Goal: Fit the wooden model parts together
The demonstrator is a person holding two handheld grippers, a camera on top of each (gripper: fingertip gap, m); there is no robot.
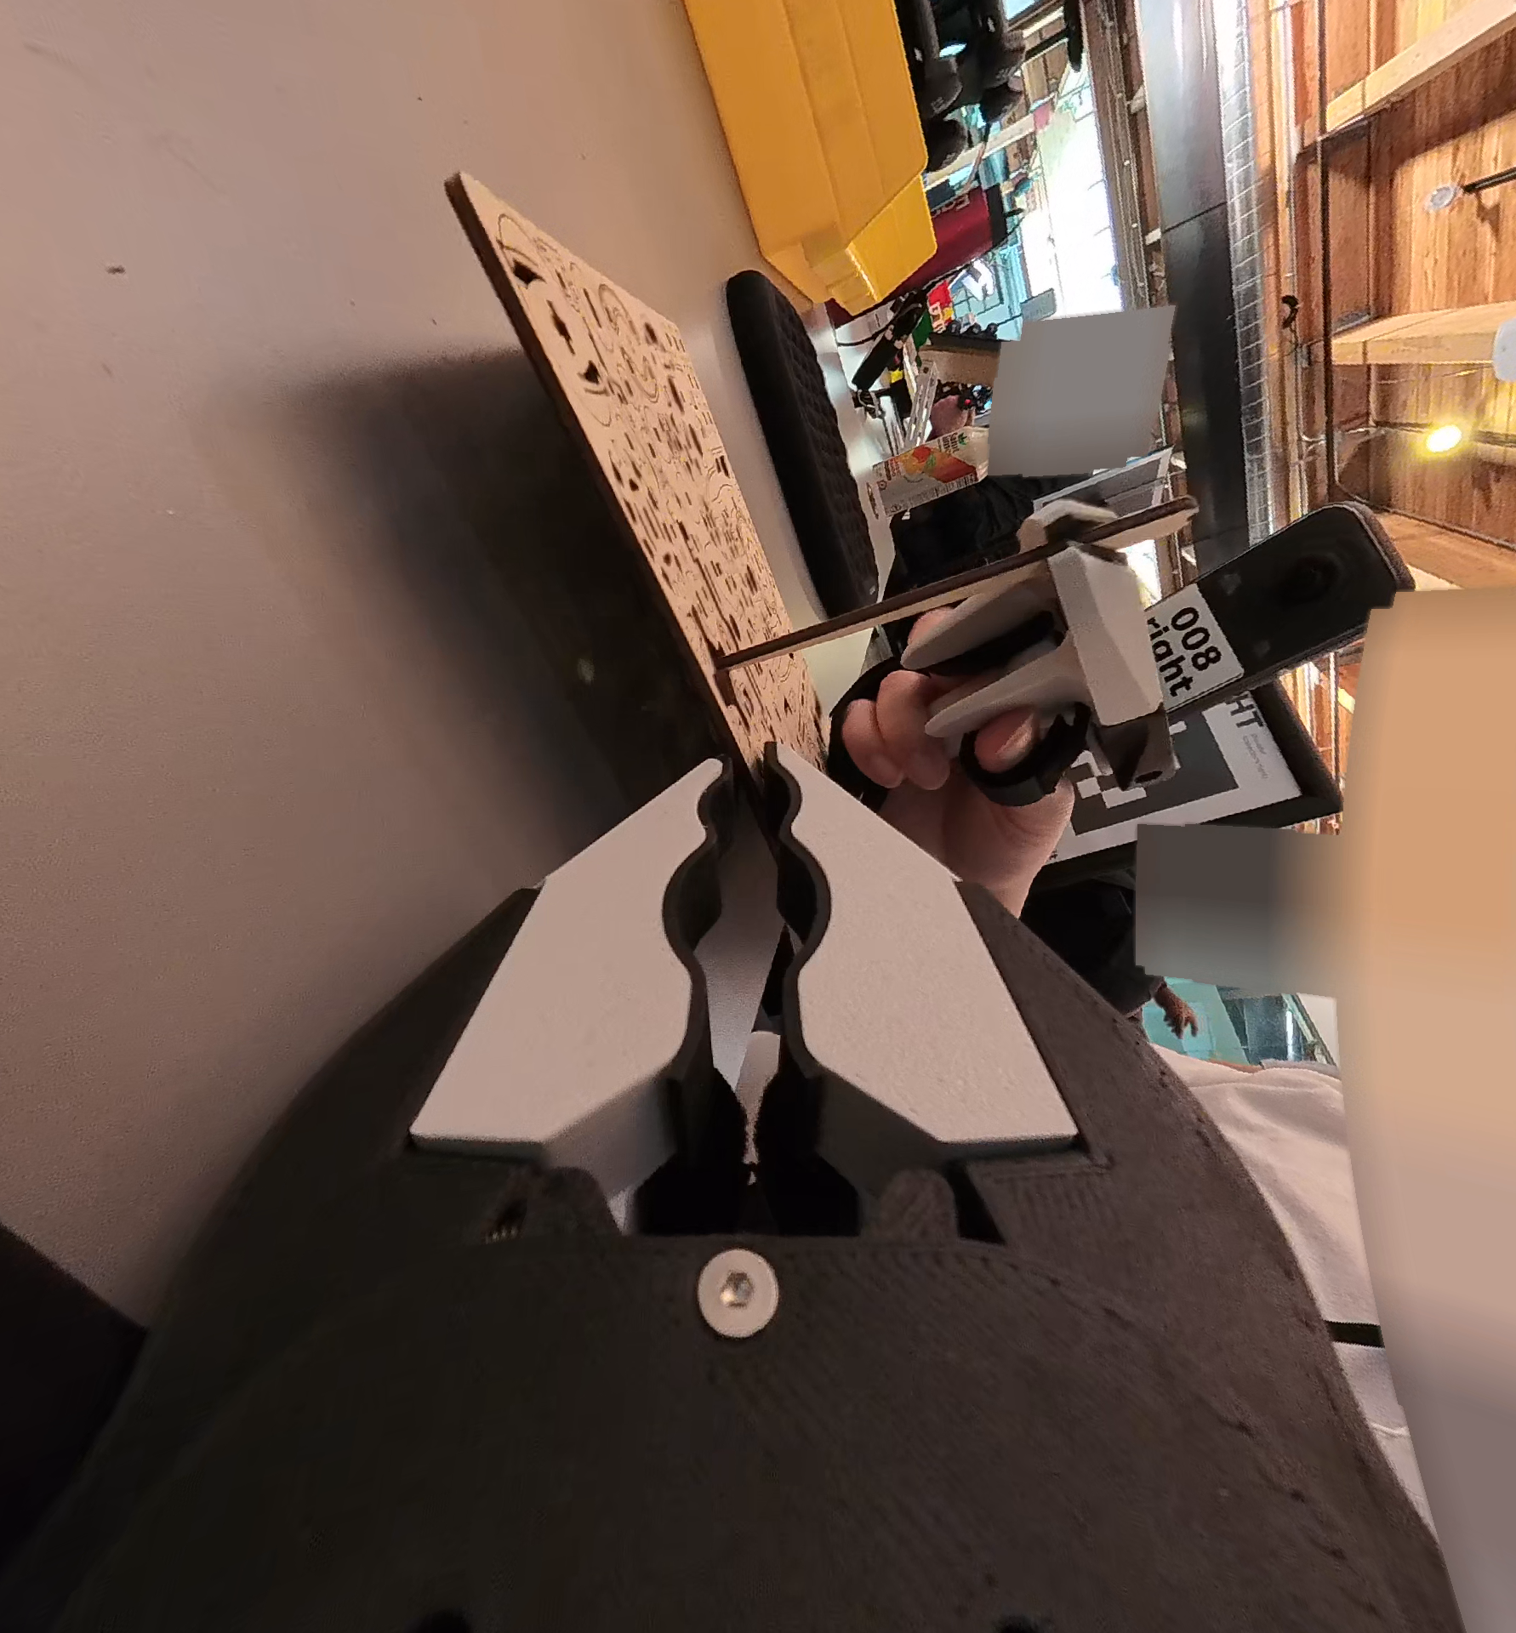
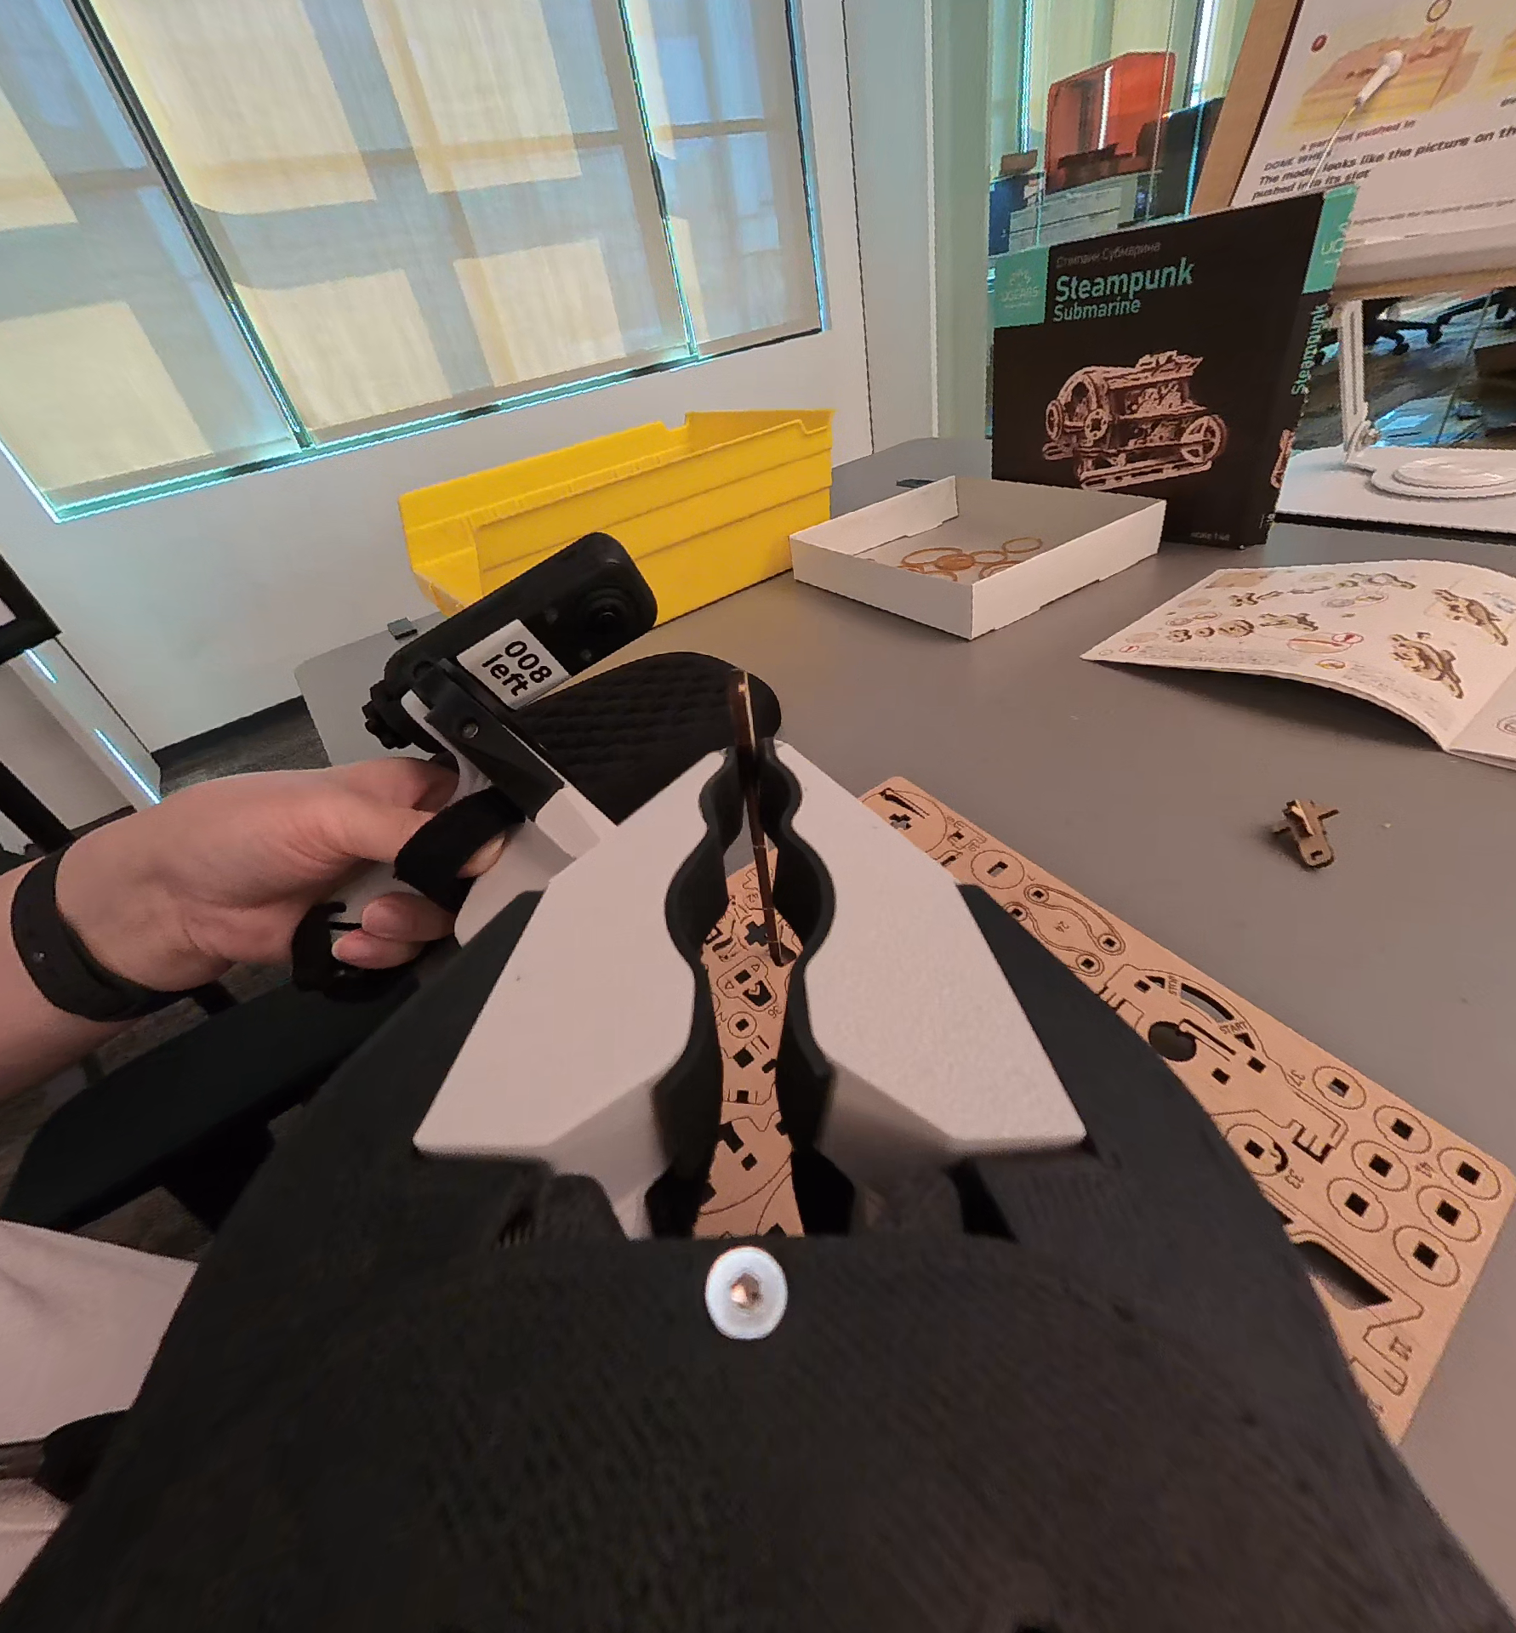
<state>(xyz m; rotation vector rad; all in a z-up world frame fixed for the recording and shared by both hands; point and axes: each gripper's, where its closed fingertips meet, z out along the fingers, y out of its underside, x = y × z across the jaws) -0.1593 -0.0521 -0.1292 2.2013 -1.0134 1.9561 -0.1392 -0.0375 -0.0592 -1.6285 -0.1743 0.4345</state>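
A flat laser-cut wooden sheet [image 1: 648, 442] lies on the grey table [image 2: 1046, 751]. My left gripper [image 1: 746, 776] is shut on the sheet's near edge. My right gripper [image 2: 750, 764] is shut on a thin wooden stick [image 2: 761, 848] and holds it upright over the sheet [image 2: 1179, 1060]. The stick's lower tip touches the sheet. In the left wrist view the stick [image 1: 914, 610] runs from the right gripper [image 1: 1068, 543] to the sheet. One white finger [image 2: 560, 822] of the left gripper shows in the right wrist view; its tips are hidden behind my right gripper.
A yellow bin [image 2: 631, 512] and a black mat [image 2: 648, 716] sit behind the sheet. A white box tray [image 2: 975, 548] with wooden rings, a black kit box [image 2: 1152, 380], an open booklet [image 2: 1355, 645] and a small wooden piece [image 2: 1307, 831] are to the right. There is about 7 centimeters between the tips of the two grippers. From either gripper's tips it is about 20 centimeters to the small wooden piece [image 2: 1307, 831].
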